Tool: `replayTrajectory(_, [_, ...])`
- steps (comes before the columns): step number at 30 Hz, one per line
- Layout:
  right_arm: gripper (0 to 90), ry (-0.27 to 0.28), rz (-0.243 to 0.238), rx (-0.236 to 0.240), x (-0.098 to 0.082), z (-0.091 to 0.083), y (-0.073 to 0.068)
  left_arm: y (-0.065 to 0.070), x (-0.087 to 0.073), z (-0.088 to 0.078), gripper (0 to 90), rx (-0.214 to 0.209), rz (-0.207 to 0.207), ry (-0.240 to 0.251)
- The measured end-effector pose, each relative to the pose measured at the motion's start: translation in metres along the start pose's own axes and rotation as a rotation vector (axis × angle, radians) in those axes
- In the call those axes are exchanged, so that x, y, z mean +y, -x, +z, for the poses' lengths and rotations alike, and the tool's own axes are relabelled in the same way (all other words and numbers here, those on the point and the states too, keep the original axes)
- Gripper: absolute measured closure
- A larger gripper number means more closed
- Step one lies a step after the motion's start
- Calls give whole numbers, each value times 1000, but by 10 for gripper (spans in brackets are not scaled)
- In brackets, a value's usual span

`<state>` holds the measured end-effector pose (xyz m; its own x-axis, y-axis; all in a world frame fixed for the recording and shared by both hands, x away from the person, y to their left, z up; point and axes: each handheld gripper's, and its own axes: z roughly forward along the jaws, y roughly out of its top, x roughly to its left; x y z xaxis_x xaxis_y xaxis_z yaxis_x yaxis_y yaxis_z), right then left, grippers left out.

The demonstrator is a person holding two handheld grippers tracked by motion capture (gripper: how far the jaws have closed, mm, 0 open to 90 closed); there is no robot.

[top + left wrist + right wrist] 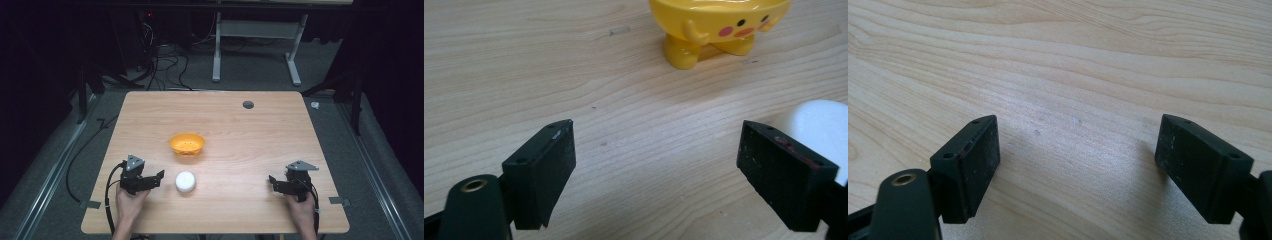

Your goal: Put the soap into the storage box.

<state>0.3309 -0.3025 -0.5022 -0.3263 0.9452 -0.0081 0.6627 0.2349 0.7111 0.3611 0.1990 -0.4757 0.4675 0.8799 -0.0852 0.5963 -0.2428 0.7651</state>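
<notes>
- Yellow bowl (187, 144): stands upright on the table (250, 150), near its middle. In the left gripper view (719, 22) it shows stubby feet and a painted face of two black dots, pink cheeks and an orange beak. No brand, label or writing can be read on it. From above its inside looks empty, with a pattern of small dots on the bottom; the detail is too small to tell more.
- White round object (185, 181): lies on the table just on the person's side of the yellow bowl, apart from it. No markings can be read on it. In the left gripper view (819, 127) it sits partly behind one finger.
- Left gripper (161, 176): held in the left hand (131, 200), to the left of the white round object and pointing at it, close but not touching. Fingers (541, 167) spread wide, nothing between them.
- Right gripper (271, 181): held in the right hand (302, 210), well to the right of the white round object. Fingers (970, 165) spread wide over bare wood, holding nothing.
- Dark round spot (248, 104): on the table beyond the yellow bowl, near the far edge.
</notes>
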Motion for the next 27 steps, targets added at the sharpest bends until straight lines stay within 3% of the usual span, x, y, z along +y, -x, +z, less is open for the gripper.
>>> replayTrajectory(9, [189,0,0,0,0,0,0,10,4,-4,149,-39,25,9])
replayTrajectory(18, [189,-1,2,0,0,0,0,29,13,-13,149,-78,79,21])
replayTrajectory(27, [189,0,0,1,0,0,0,47,16,-11,148,-118,130,9])
